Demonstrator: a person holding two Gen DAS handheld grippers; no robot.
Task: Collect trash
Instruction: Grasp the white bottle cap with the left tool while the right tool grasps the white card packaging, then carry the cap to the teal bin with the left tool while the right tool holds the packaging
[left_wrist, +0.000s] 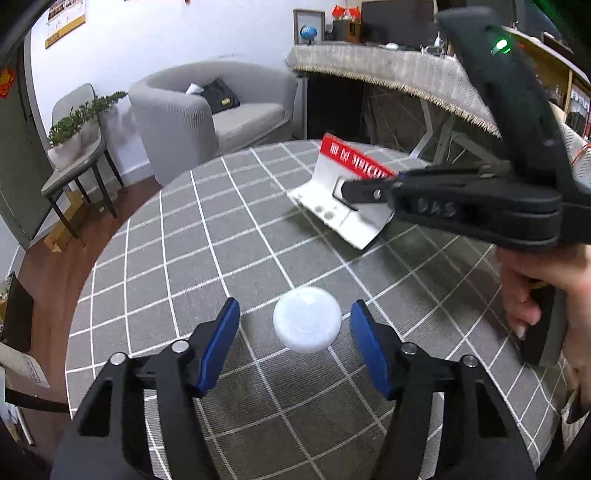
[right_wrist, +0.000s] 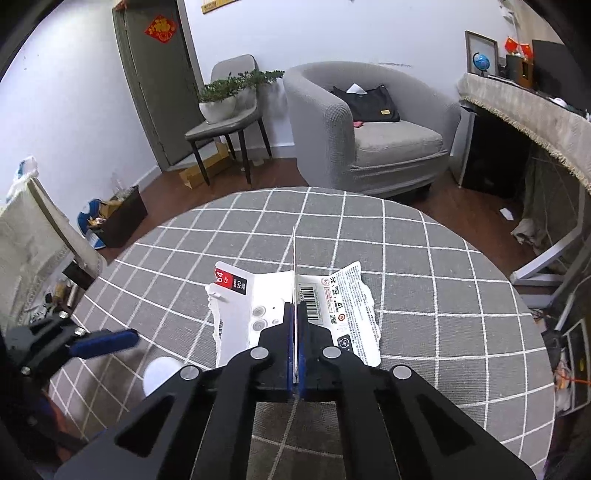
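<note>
A white round plastic lid (left_wrist: 307, 319) lies on the round table with the grey checked cloth (left_wrist: 184, 258). My left gripper (left_wrist: 293, 328) is open, its blue pads on either side of the lid, apart from it. My right gripper (right_wrist: 295, 314) is shut on a torn white and red cardboard package (right_wrist: 258, 302) and holds it by an upright flap. In the left wrist view the right gripper (left_wrist: 345, 192) holds the package (left_wrist: 332, 177) over the far right of the table. In the right wrist view the lid (right_wrist: 160, 373) shows at lower left, beside the left gripper (right_wrist: 122, 341).
A grey armchair (right_wrist: 369, 125) with a black bag stands beyond the table. A chair with potted plants (right_wrist: 221, 103) is by the door. A desk with a fringed cloth (right_wrist: 535, 110) is at right. A dark box of clutter (right_wrist: 118, 218) sits on the floor at left.
</note>
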